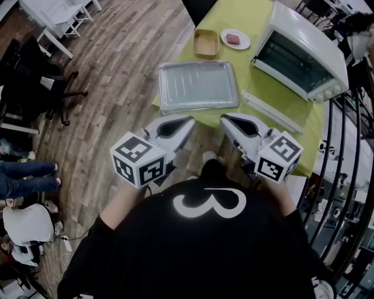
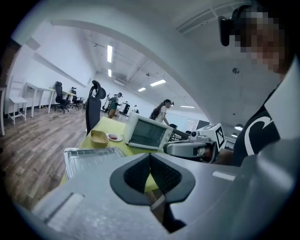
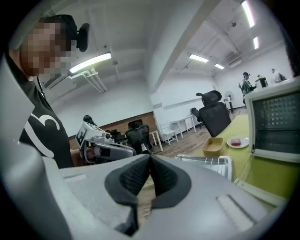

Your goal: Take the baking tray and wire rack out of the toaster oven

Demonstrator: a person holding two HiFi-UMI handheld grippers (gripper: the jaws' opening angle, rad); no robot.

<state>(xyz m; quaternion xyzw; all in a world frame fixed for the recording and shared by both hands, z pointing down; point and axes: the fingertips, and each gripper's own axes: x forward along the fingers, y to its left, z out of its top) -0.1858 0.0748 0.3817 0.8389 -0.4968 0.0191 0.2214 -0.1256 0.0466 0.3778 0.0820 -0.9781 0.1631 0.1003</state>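
Lowest in the head view, we hold both claws shut and empty: the left claw (image 1: 190, 121) and the right claw (image 1: 224, 119) sit side by side. Just above them the baking tray (image 1: 198, 108) lies on the green table (image 1: 234, 14), at its near edge. The wire rack (image 3: 213, 164) rests in it. At upper right stands the toaster oven (image 1: 304, 41), door (image 1: 274, 114) down. At top centre sit a tan dish (image 1: 206, 42) and a plate (image 1: 235, 39).

The baking tray (image 1: 198, 86) was shiny metal, the toaster oven (image 1: 301, 49) glossy white, the bench (image 1: 242, 14) matt green cloth, the floor (image 1: 117, 70) grained wood.
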